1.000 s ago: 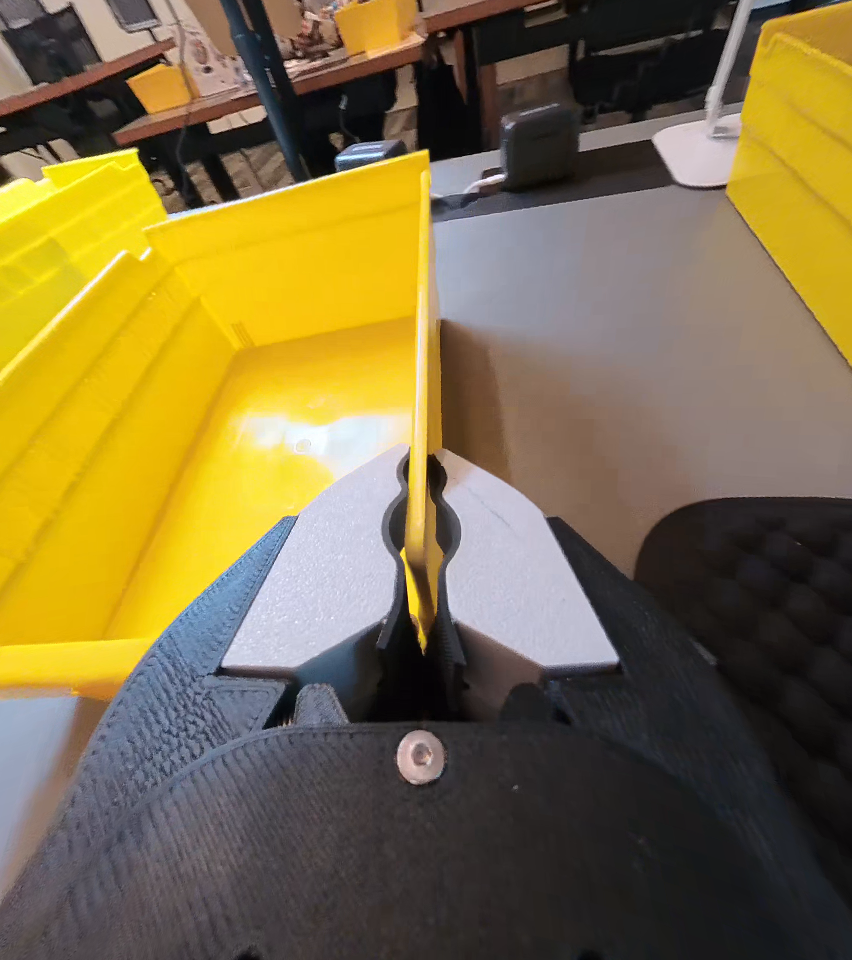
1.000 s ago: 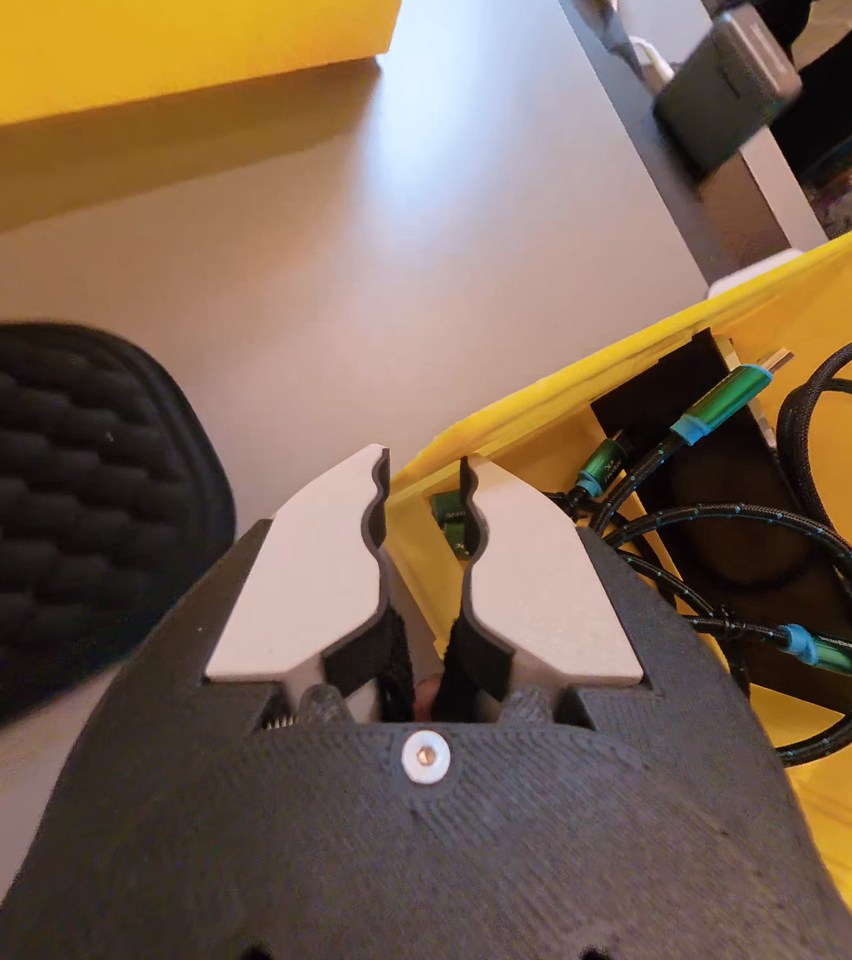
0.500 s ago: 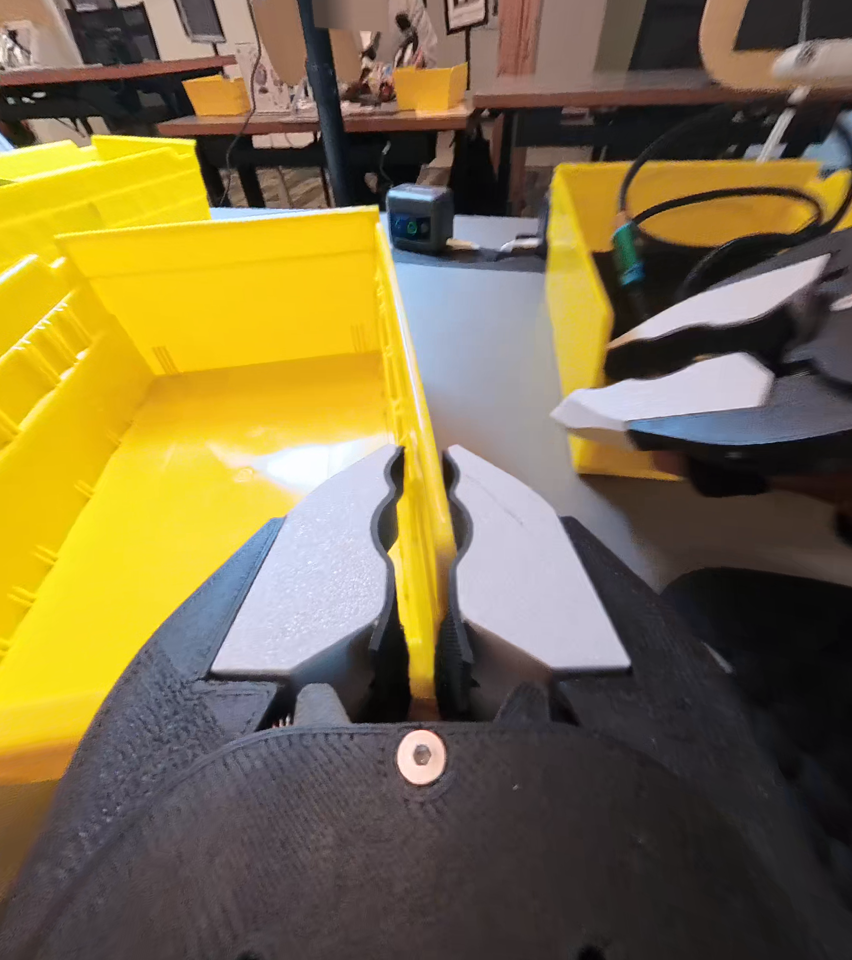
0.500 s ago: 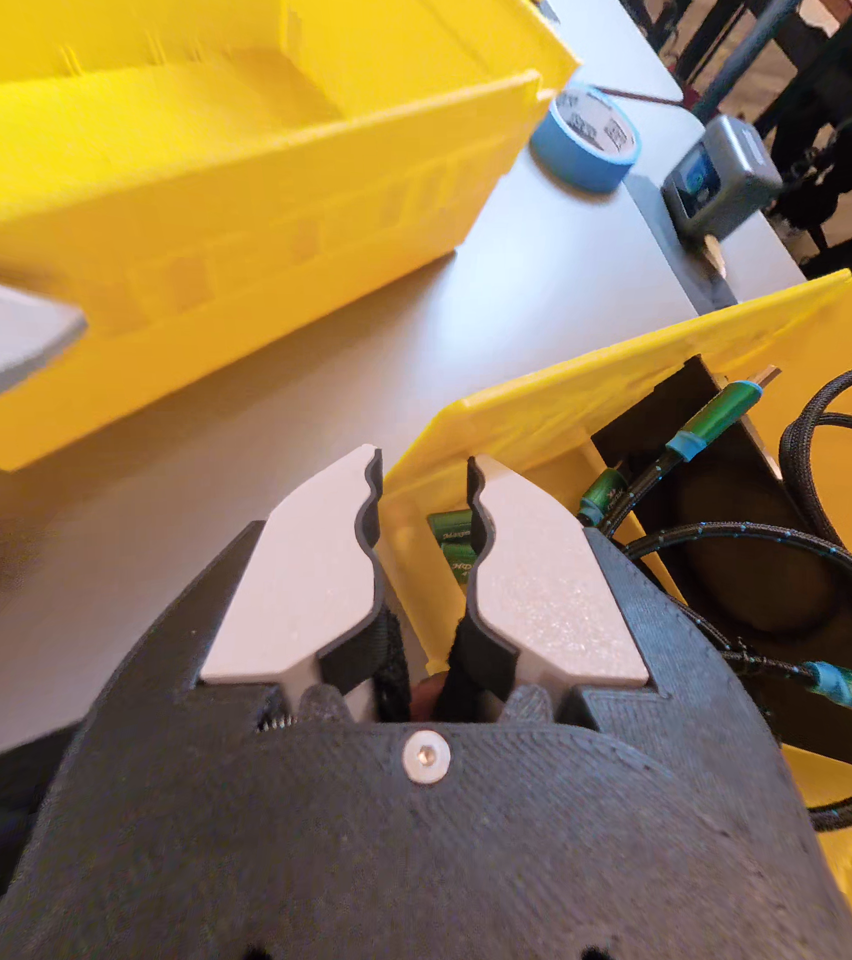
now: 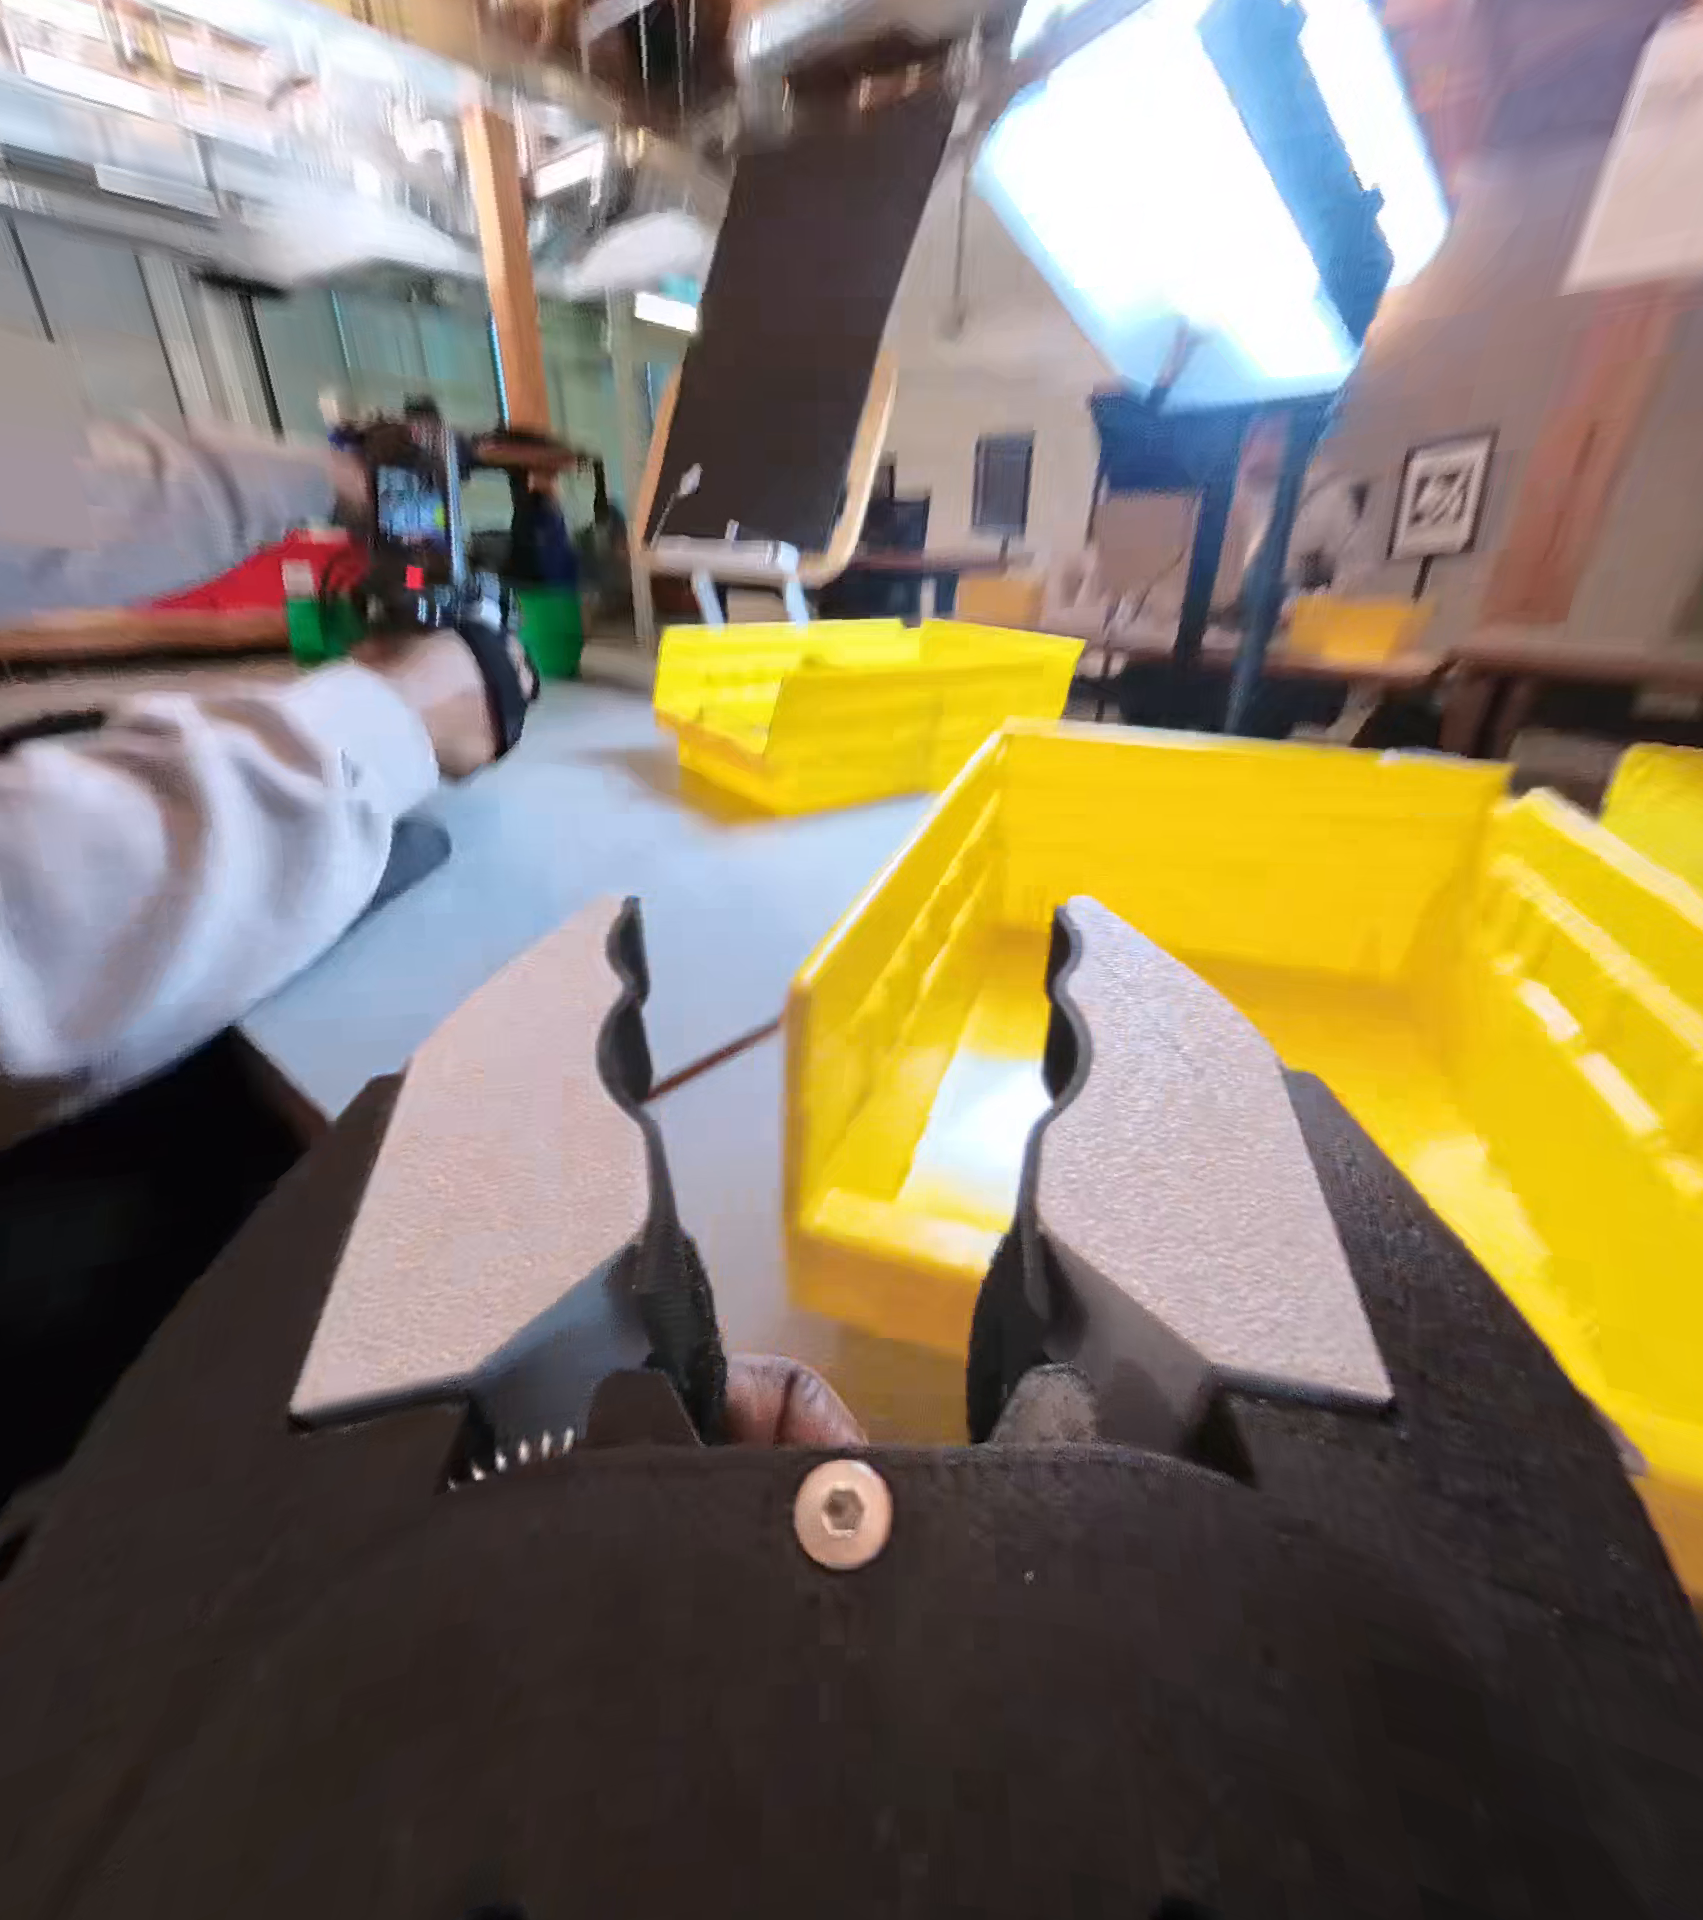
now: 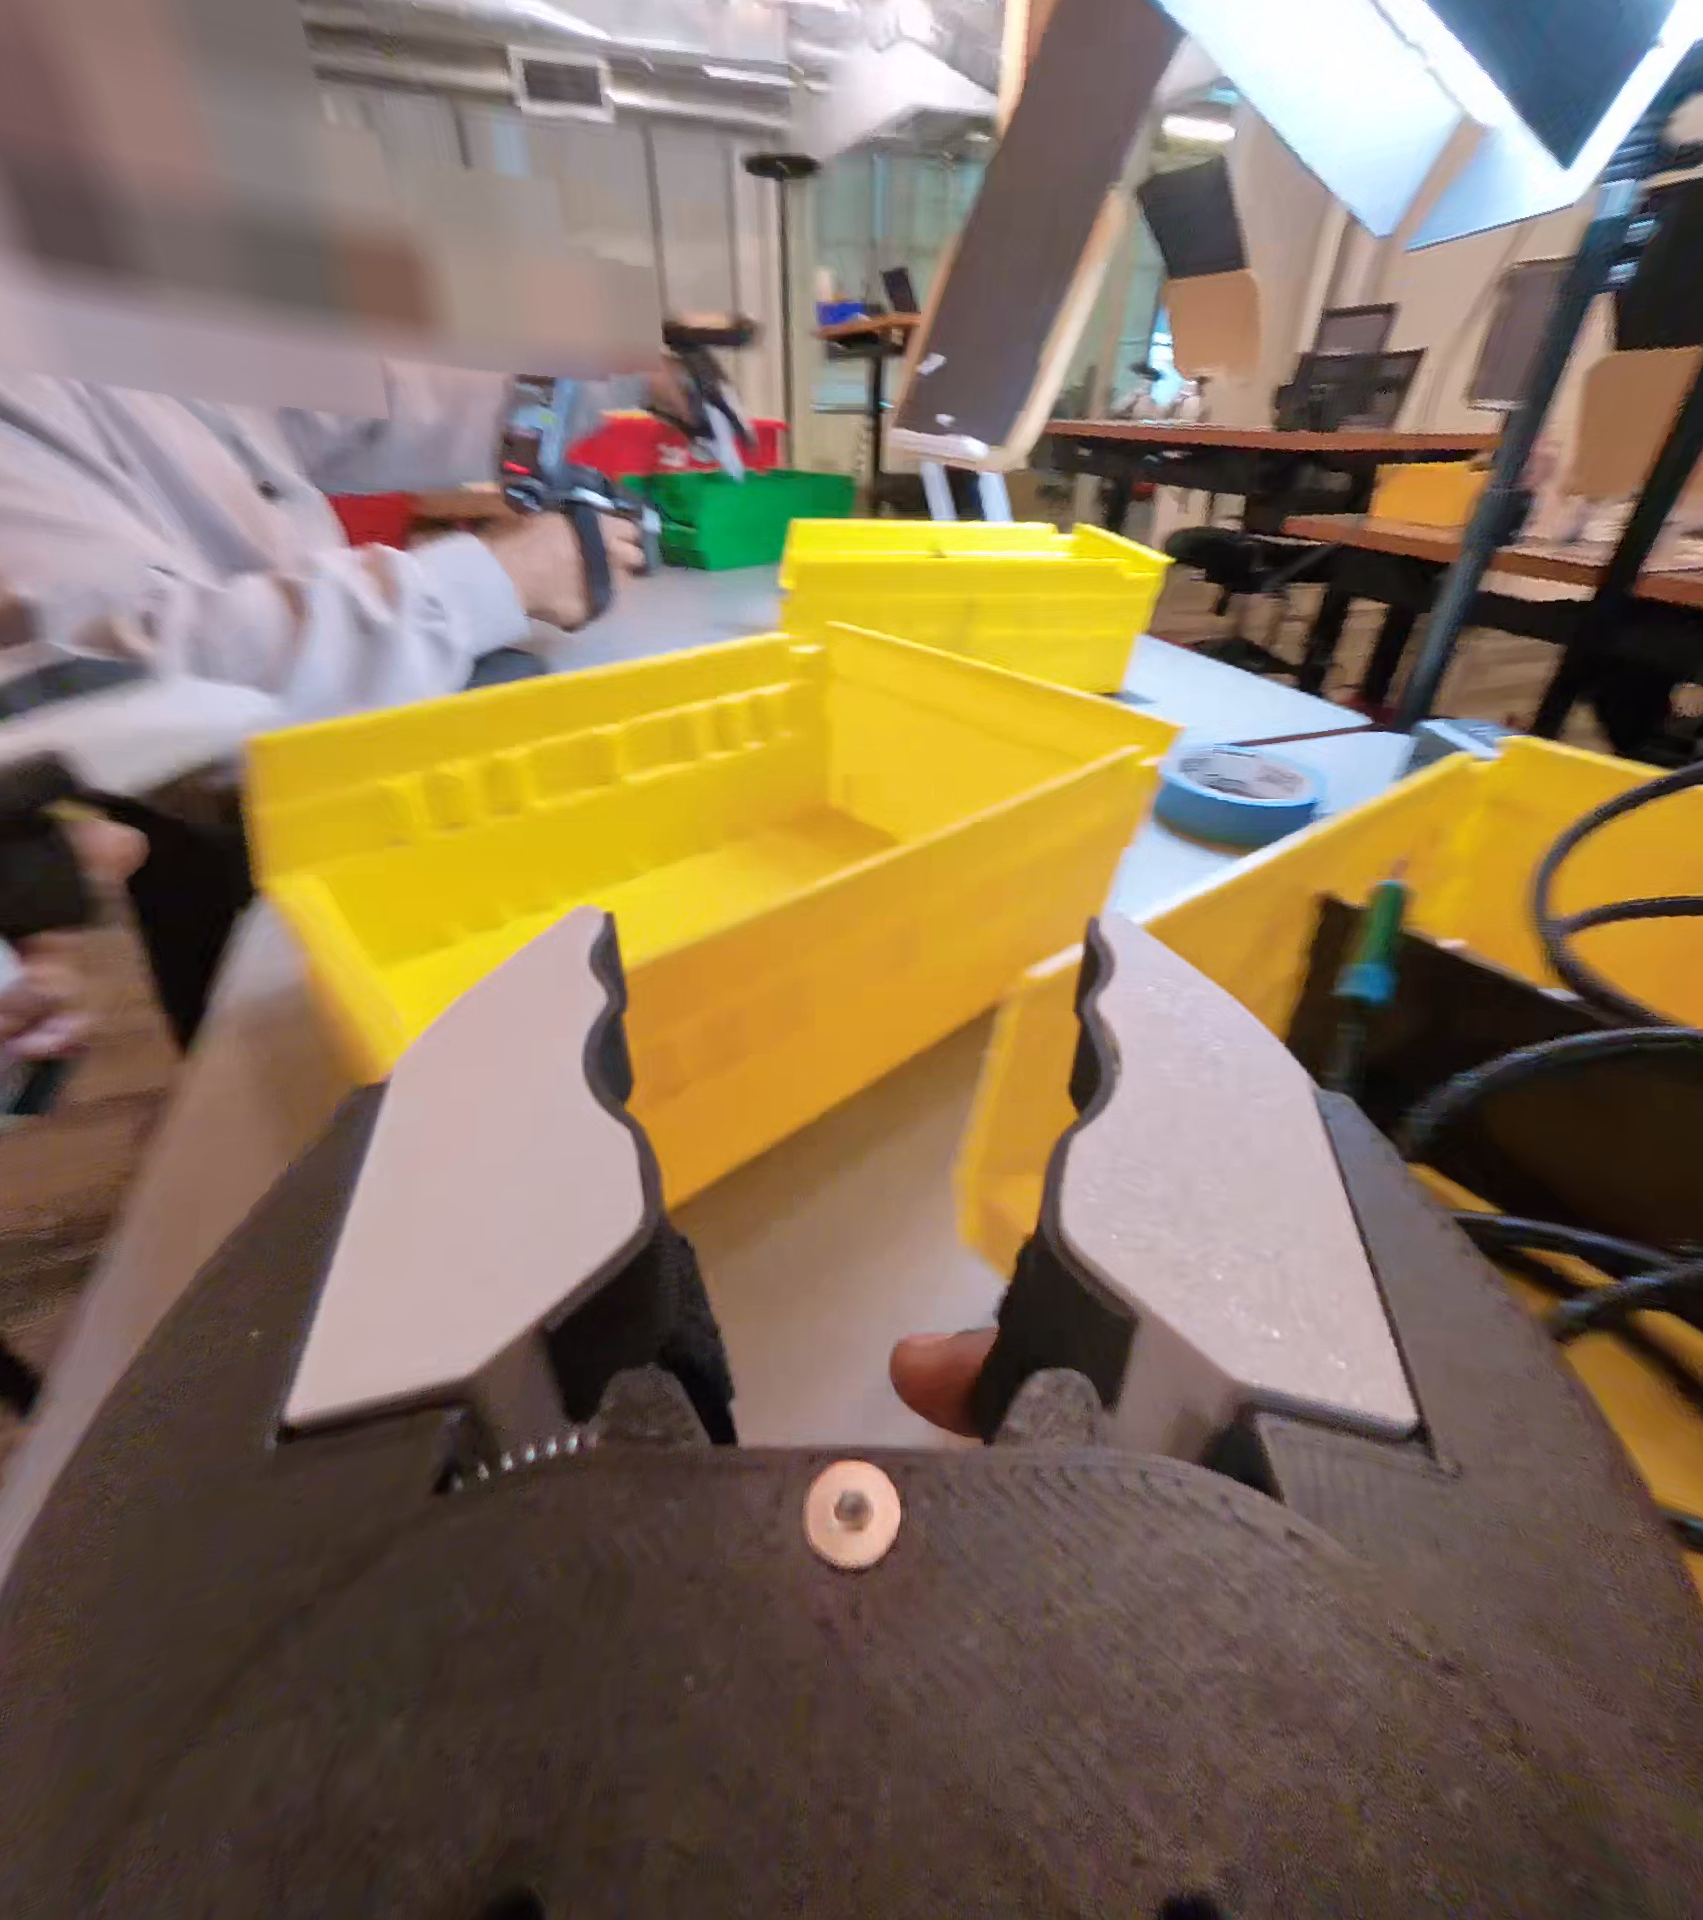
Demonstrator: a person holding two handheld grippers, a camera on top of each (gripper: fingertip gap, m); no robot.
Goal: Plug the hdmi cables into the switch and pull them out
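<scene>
My left gripper (image 5: pixel 847 914) is open and holds nothing. The near corner of an empty yellow bin (image 5: pixel 1242 862) stands between its fingers, and neither pad touches it. My right gripper (image 6: pixel 849 927) is open and empty too. It hovers between the same empty bin (image 6: pixel 826 997) and a second yellow bin (image 6: pixel 1242 878) on the right. That bin holds black braided HDMI cables (image 6: pixel 1574 1049) with a green plug (image 6: pixel 1382 925) and a black box (image 6: pixel 1657 1143). Both views are blurred by motion.
A stack of yellow bins (image 6: pixel 972 592) stands at the back of the grey table and also shows in the left wrist view (image 5: pixel 857 707). A blue tape roll (image 6: pixel 1242 795) lies behind the bins. A person's grey sleeve (image 5: pixel 151 852) reaches in from the left.
My left gripper was shut on the empty bin's wall and has opened wide, letting it go. My right gripper, which straddled the cable bin's wall, has opened wide too. Both views have tilted up.
</scene>
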